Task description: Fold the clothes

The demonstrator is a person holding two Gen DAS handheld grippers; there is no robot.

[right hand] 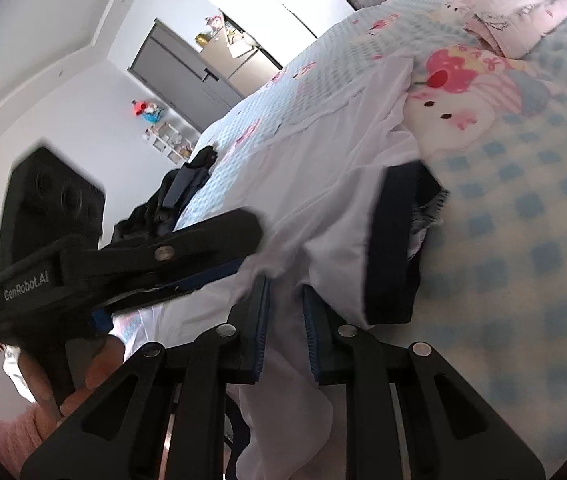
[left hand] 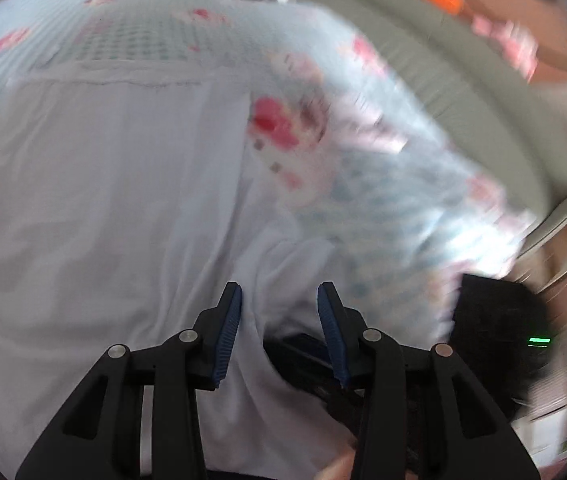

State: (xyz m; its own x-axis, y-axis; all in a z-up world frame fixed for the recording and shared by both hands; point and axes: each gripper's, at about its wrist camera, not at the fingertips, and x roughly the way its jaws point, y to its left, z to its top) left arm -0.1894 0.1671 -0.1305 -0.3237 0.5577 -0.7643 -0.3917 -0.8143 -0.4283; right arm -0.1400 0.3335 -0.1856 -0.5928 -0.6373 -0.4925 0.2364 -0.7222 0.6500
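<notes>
- Left wrist view: the white shirt (left hand: 95, 208) is lying spread across the bed, on the checked bedspread (left hand: 403, 208) with the pink cartoon prints, and its near edge is hanging toward the camera. The left tongs (left hand: 279, 300) are standing parted over that near edge with a ridge of cloth rising between the blue pads (left hand: 227, 332). The picture is blurry, so I can't tell if they're actually pinching it or just hovering there. Just right of the shirt edge a black device with a green light is showing, probably the other tool.
- Right wrist view: the right tongs (right hand: 285, 296) are clenched on a bunched fold of the same white shirt, right beside its dark-trimmed opening (right hand: 395, 248), which looks like a collar or cuff. The left tongs are coming in from the left of the shirt, with a hand (right hand: 83, 376) gripping the handle, pads lying close along the hem; grip unclear here too.
- Handling guess: thin, floppy, light fabric that's going to sag and slide, so I'd be grabbing at the hem or that trimmed seam, where it's thicker.
</notes>
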